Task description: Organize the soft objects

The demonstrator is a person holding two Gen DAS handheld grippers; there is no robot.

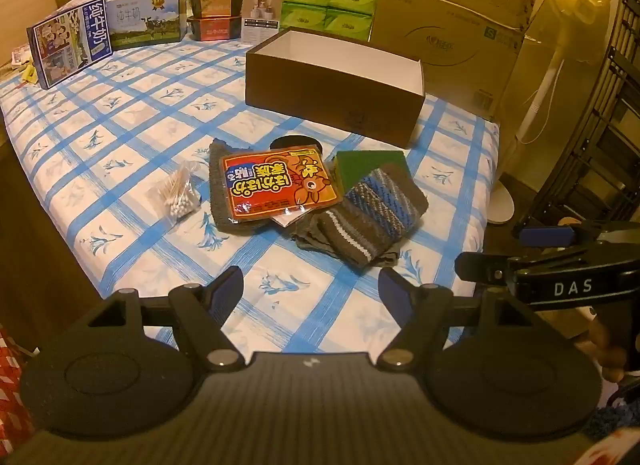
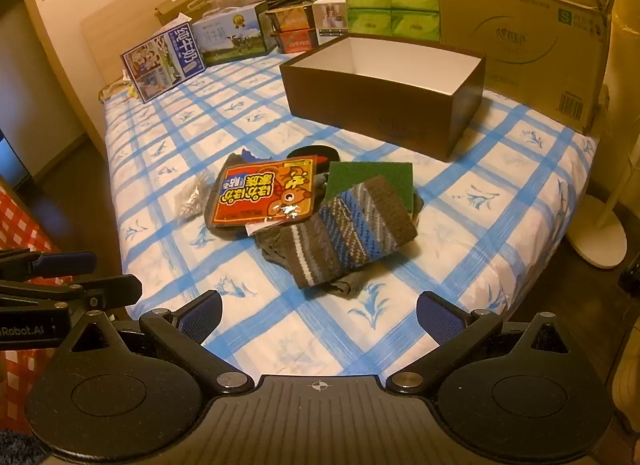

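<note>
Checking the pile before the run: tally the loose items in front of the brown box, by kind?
Striped knit cloth: 1
Green scouring pad: 1
Red-orange packet: 1
Grey knit cloth under the packet: 1
Bag of cotton swabs: 1
Black round item, partly hidden: 1
Total: 6

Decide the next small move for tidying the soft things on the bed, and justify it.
Probably bring the right gripper forward and down onto the striped knitted cloth: it lies on top of the pile, nearest the open, empty jaws, and the open brown box waits behind it.
</note>
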